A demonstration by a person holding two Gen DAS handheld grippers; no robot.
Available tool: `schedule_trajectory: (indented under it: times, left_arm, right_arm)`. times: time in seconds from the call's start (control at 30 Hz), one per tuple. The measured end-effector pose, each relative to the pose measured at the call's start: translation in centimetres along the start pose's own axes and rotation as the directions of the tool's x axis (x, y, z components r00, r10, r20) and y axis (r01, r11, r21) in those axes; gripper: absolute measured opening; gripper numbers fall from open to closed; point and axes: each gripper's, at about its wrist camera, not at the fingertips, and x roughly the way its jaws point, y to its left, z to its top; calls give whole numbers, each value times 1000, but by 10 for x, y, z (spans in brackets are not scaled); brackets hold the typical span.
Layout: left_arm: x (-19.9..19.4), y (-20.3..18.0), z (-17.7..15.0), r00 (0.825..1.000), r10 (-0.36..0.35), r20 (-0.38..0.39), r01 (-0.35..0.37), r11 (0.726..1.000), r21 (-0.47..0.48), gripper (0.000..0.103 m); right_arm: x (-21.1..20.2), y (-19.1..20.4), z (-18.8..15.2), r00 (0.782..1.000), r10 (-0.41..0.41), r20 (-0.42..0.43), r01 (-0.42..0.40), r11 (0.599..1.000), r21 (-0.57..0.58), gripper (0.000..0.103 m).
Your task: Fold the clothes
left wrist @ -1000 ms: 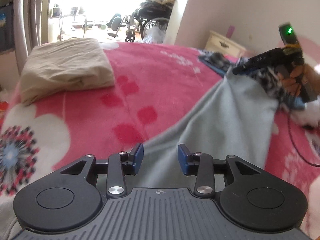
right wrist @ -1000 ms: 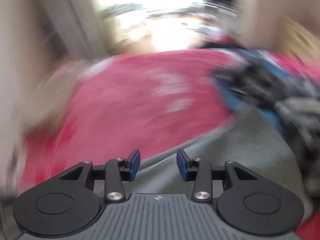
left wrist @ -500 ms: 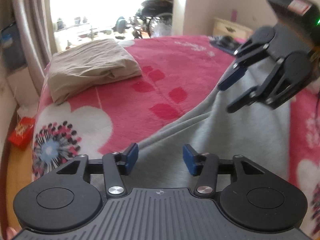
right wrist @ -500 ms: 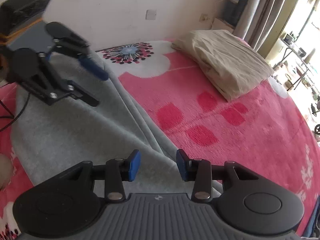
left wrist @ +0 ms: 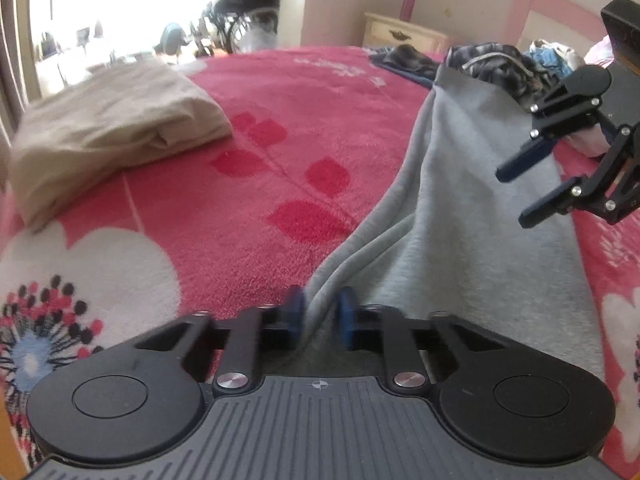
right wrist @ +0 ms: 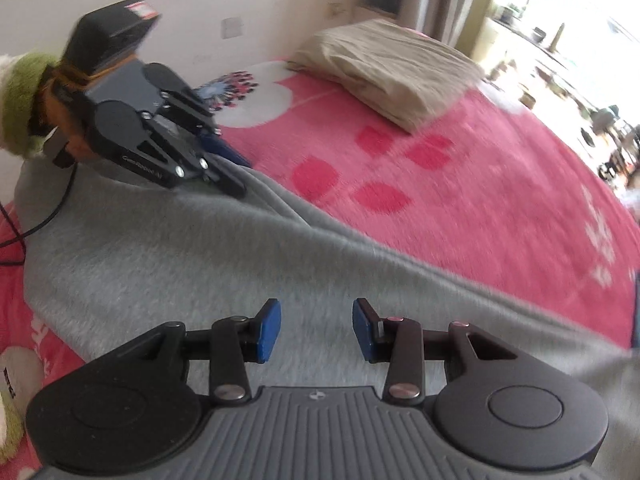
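A grey fleece garment (left wrist: pixel 460 220) lies spread across the pink bed, reaching from the near edge back toward the clothes pile. My left gripper (left wrist: pixel 320 314) sits low at its left edge, its jaws closing with a raised fold of the grey cloth pinched between the blue pads. The right wrist view shows the same left gripper (right wrist: pixel 224 168) biting the garment's (right wrist: pixel 180 260) far edge. My right gripper (right wrist: pixel 316 332) hovers open over the middle of the grey cloth with nothing between its pads. In the left wrist view the right gripper (left wrist: pixel 512 196) hangs above the garment's right side.
A folded beige cloth (left wrist: pixel 108 136) rests at the bed's back left, also seen as the beige cloth (right wrist: pixel 400 68). Unfolded clothes (left wrist: pixel 500 64) are heaped at the far right near a cream nightstand (left wrist: pixel 400 34). A black cable (right wrist: pixel 40 220) trails off the left gripper.
The left jaws have narrowed onto a fold of the grey cloth and the gripper has dipped lower. The right gripper has swung round and drifted right over the garment, jaws unchanged.
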Motion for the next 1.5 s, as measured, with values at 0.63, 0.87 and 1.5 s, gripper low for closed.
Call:
schedule_trajectory:
  times: [0.63,0.87,1.5]
  left_arm:
    - [-23,19,-4,981,186,51,-177,974,-142,29]
    - [-47,11,6,972,180,152,-136,956,-260,35]
    - [56,-84,40,999,46,-13,-47,982,-182,60]
  right_arm:
    - [28,-20,27,984,-165,63,166,986,-20,42]
    - [59,-41,8,981,-195,-9,195,979,67,42]
    - [-91,-175,-282,856,-515,49,-51,10,999,43]
